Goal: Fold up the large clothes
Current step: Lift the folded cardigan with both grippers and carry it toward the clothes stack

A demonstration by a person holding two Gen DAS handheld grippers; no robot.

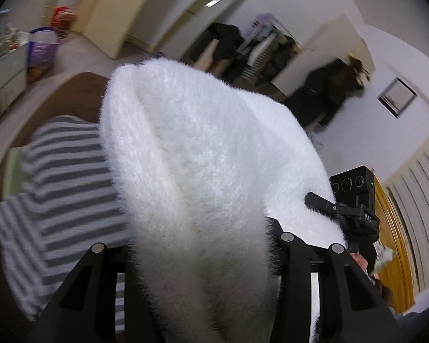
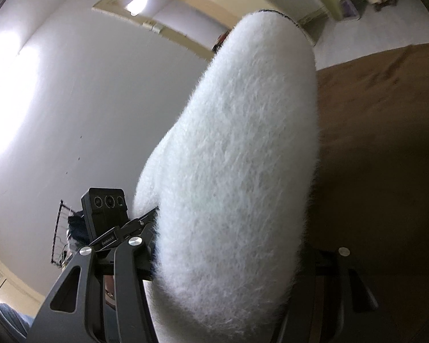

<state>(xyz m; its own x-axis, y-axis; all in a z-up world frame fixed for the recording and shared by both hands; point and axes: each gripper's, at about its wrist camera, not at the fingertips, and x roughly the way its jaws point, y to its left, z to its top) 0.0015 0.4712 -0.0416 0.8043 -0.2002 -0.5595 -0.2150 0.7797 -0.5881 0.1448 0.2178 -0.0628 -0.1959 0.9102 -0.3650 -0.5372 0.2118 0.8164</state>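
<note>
A fluffy white sweater [image 1: 197,171] is lifted in the air between both grippers and fills the middle of each view; it also shows in the right wrist view [image 2: 237,157]. My left gripper [image 1: 211,294] is shut on the sweater, whose fabric hides its fingertips. My right gripper [image 2: 228,300] is shut on the sweater too, with its tips buried in the fleece. The other gripper's camera block shows at the right of the left wrist view [image 1: 354,191] and at the left of the right wrist view [image 2: 105,208].
A grey and white striped garment [image 1: 57,200] lies on the brown bed cover [image 2: 386,143] at the left, below the sweater. Dark clothes hang on a rack [image 1: 266,48] by the far wall. A wire rack [image 2: 63,234] stands against the white wall.
</note>
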